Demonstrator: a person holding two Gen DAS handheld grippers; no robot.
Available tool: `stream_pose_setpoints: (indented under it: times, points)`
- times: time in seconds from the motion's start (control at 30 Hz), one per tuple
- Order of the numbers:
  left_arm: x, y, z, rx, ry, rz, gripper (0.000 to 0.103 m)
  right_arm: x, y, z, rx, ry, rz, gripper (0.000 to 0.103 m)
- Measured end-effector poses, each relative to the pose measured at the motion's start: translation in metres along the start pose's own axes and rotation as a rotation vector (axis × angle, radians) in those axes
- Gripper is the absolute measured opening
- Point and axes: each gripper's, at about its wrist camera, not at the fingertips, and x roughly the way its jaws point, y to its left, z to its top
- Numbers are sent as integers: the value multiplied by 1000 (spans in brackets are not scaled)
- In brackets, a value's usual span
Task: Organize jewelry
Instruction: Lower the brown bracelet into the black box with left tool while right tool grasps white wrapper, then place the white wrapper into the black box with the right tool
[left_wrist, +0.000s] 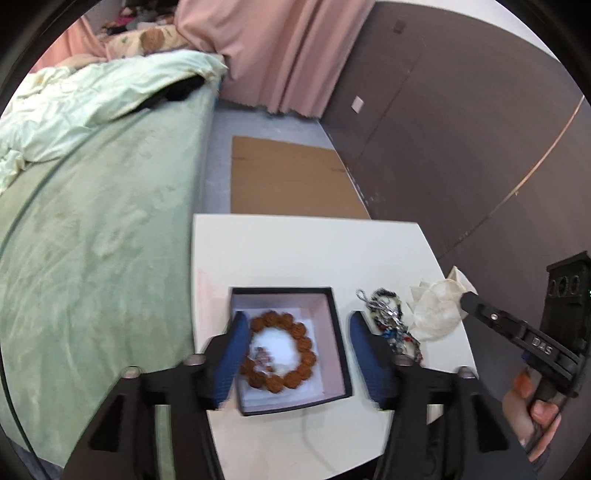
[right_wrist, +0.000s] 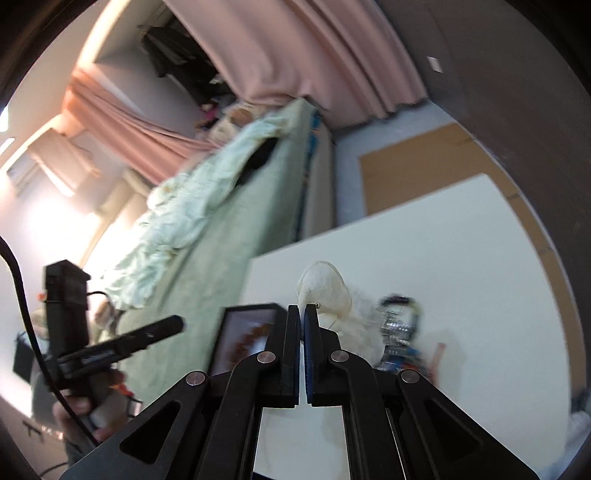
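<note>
On the white table (left_wrist: 295, 251) beside the green bed (left_wrist: 96, 236), a black box (left_wrist: 291, 347) sat open near the front edge, its pale lining holding a bracelet of round brown beads (left_wrist: 280, 354) with something small and pinkish lying inside the ring. The left gripper (left_wrist: 295, 354) hung over that box with its blue-padded fingers (left_wrist: 232, 362) spread wide to either side of the bracelet, gripping nothing. Just right of the box lay a tangled heap of chains and beads (left_wrist: 391, 325), and touching it, toward the table's right edge, a cream cloth pouch (left_wrist: 439, 310). The right gripper (right_wrist: 301, 314) had its fingers pressed nearly together at the pouch's edge; whether cloth was pinched between them I could not tell.
</note>
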Motion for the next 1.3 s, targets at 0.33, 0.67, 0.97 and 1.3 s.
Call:
stream_pose_setpoints:
  times: [0.33,0.67,0.97,1.3]
  points:
    - [-27,39,-8,-61,-47,37,70,43,49,-4,-47,49,110,3]
    - [-49,51,-12,-102,-127,15,82,79,74,-12,-42,151,147,74]
    - [-54,32,-16,-119,-176,-36,97,30,45,-9,-10,41,86,85]
    - [-59,-16,-22,-41,-220,-96,99,-15,7,-6,15,-32,53,87]
